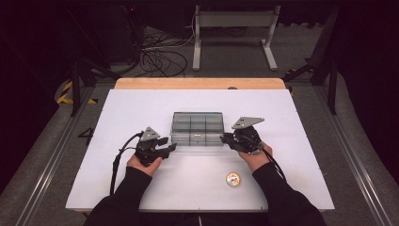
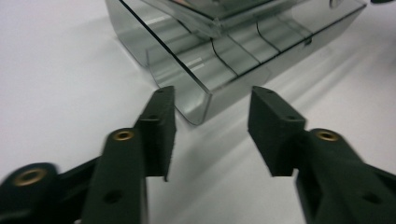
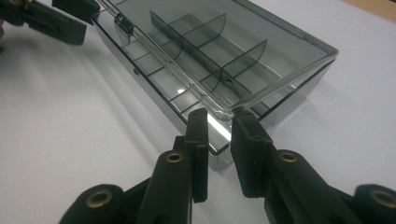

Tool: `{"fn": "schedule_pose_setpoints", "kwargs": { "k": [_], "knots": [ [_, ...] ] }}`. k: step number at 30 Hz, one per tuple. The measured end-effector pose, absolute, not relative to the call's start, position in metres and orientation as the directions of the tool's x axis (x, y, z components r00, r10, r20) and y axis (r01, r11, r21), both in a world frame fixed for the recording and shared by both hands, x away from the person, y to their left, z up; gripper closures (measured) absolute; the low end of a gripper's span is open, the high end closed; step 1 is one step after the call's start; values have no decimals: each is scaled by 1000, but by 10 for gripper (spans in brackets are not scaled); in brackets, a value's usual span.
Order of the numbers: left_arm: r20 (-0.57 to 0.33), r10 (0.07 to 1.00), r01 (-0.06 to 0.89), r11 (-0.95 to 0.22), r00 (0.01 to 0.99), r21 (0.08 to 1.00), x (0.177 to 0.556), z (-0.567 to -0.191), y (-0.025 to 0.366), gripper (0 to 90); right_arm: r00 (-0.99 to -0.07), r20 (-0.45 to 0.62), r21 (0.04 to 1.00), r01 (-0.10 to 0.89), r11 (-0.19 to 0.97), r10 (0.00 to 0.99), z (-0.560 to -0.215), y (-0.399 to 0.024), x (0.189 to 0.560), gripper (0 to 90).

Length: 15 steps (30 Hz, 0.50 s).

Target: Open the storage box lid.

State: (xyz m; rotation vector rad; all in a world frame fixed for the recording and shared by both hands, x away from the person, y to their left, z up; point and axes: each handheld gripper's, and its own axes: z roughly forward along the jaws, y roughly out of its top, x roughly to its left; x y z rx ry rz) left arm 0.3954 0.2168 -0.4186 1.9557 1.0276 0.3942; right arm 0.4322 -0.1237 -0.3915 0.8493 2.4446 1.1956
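Observation:
A smoky clear compartment box point(image 1: 197, 128) lies in the middle of the white table point(image 1: 141, 108). Its lid point(image 3: 280, 42) is raised a little off the base at the front. My right gripper point(image 1: 223, 138) is at the box's right front corner. In the right gripper view its jaws point(image 3: 220, 116) stand close together on the lid's rounded corner. My left gripper point(image 1: 170, 145) is at the left front corner. In the left gripper view it point(image 2: 212, 93) is open, with the box's corner point(image 2: 201, 107) just ahead of the gap and untouched.
A small round coloured disc point(image 1: 233, 179) lies on the table near the front, right of centre. A wooden strip point(image 1: 197, 83) runs along the table's far edge. Cables and a metal frame lie on the floor beyond.

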Motion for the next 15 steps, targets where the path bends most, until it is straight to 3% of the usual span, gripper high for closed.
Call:
{"fn": "schedule_pose_setpoints", "kwargs": {
  "k": [4,5,6,8,15],
  "knots": [
    [-96,777,499,-300,623,813,395,-412,215,739,-785,6,794,380,475,619,-389,-124,433,768],
    [-82,774,490,-311,627,815,394,-410,213,739,-785,6,794,380,475,619,-389,-124,433,768],
    [-71,774,485,-321,630,813,394,-409,212,830,-786,3,793,378,477,619,-389,-123,433,768],
    [-48,769,471,-340,638,814,397,-407,206,898,-786,1,792,378,479,618,-389,-123,434,768],
    [-32,768,447,-338,639,828,401,-404,195,899,-788,5,789,381,482,616,-389,-123,434,764]
  ]
}}
